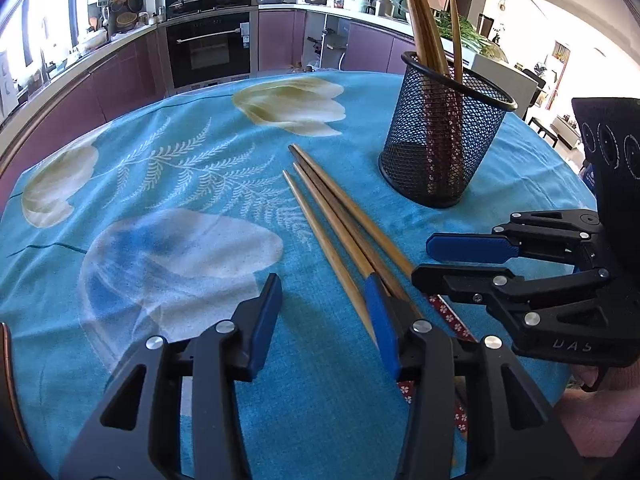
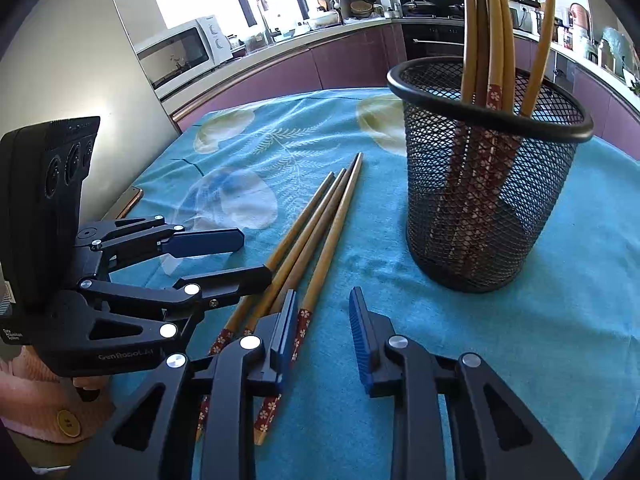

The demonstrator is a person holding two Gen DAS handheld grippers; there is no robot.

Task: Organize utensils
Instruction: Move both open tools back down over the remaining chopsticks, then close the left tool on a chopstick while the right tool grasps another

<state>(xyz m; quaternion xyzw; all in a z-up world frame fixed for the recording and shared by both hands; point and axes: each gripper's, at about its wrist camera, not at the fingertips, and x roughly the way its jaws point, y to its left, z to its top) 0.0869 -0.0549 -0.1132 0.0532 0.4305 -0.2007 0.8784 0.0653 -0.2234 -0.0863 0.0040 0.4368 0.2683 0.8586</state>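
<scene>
Fingers (image 1: 264, 320) of both grippers, left gripper (image 1: 324, 320) and right gripper (image 2: 322, 332), hang spread and empty over three loose chopsticks (image 1: 340, 224) on the worktop (image 1: 180, 280), likely bound for the mesh holder (image 1: 444, 136) nearby with the rest

The loose chopsticks (image 1: 340, 232) lose their patterned ends under the left gripper (image 1: 326, 312) at the lower middle of the left view. In the right view, the upright chopsticks (image 2: 496, 40) in the mesh holder (image 2: 492, 208) are cut off by the top edge.
</scene>
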